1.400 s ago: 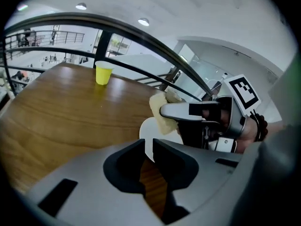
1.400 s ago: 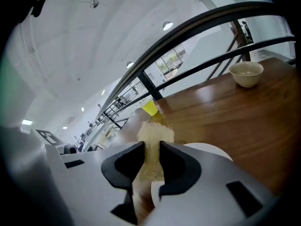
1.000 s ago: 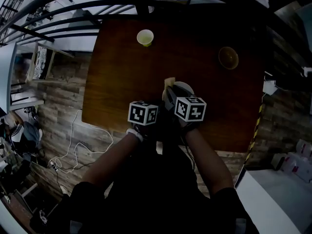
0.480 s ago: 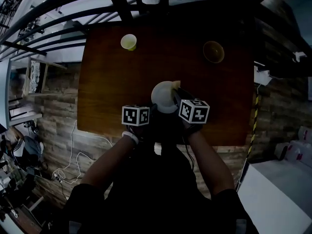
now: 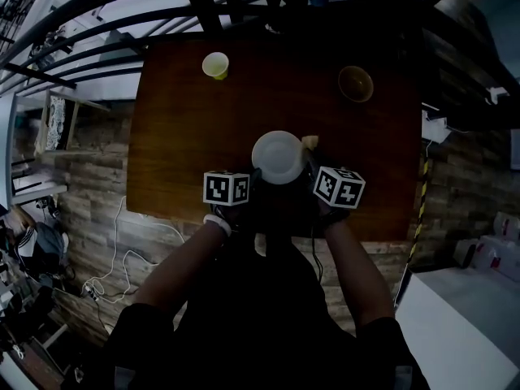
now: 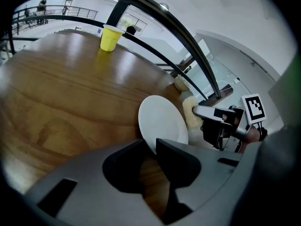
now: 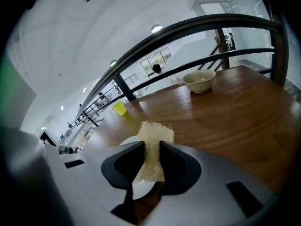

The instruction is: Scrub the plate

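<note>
Your left claw (image 6: pixel 151 146) is clamped on the rim of the white plate (image 6: pixel 162 121), over the wooden surface (image 5: pixel 195 128). At the plate's 3 o'clock, your right claw (image 7: pixel 151 147) pinches a pale sponge (image 7: pixel 155 132).

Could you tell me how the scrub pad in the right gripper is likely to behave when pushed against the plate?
The scrub pad looks fibrous and frayed, so it will probably flex and compress. It stands upright beyond the right gripper's jaws, so it likely has some stiffness.
</note>
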Motion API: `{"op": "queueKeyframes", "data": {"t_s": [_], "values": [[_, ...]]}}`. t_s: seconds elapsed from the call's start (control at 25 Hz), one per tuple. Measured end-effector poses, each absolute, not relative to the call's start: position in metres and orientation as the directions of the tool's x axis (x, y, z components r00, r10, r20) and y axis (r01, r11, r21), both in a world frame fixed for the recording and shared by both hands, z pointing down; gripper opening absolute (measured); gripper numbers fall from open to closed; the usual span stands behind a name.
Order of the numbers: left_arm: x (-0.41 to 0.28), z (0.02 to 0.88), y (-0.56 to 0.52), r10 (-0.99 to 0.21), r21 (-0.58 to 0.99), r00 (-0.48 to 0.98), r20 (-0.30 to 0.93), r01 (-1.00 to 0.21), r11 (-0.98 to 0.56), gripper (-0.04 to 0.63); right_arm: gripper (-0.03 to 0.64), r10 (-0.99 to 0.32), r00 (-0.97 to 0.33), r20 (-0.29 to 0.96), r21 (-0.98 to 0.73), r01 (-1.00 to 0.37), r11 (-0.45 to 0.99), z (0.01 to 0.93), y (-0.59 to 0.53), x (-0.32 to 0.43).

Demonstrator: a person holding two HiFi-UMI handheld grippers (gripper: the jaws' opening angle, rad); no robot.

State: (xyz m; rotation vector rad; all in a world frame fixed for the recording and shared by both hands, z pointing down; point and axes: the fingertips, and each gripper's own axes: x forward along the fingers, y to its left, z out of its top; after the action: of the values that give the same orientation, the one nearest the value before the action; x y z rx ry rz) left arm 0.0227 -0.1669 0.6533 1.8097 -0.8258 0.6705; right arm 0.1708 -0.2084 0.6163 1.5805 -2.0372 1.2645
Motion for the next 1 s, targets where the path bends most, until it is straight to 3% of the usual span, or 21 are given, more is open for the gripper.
{"op": "queueKeyframes", "data": {"t_s": [0.2,0.56,0.8,1.0], "values": [[0.017,0.655,-0.165,-0.233,0.577,0.634,0.737,-0.771,-0.271,0.087,0.109,-0.665,-0.396,0.633,-0.474,-0.878,0.071,0.597,-0.217,0.141],[0.004,0.653,-0.156,-0.221,0.618,0.668,0.711,-0.743,-0.258,0.087,0.109,-0.543,-0.571,0.616,-0.493,-0.817,0.299,0.602,-0.223,0.026],[0.000,0.657,-0.155,-0.230,0.647,0.692,0.684,-0.721,-0.247,0.087,0.110,-0.467,-0.638,0.612,-0.578,-0.764,0.286,0.619,-0.223,-0.005],[0.000,0.657,-0.153,-0.233,0.645,0.688,0.687,-0.725,-0.242,0.087,0.109,-0.466,-0.610,0.640,-0.558,-0.787,0.264,0.626,-0.213,0.009]]}}
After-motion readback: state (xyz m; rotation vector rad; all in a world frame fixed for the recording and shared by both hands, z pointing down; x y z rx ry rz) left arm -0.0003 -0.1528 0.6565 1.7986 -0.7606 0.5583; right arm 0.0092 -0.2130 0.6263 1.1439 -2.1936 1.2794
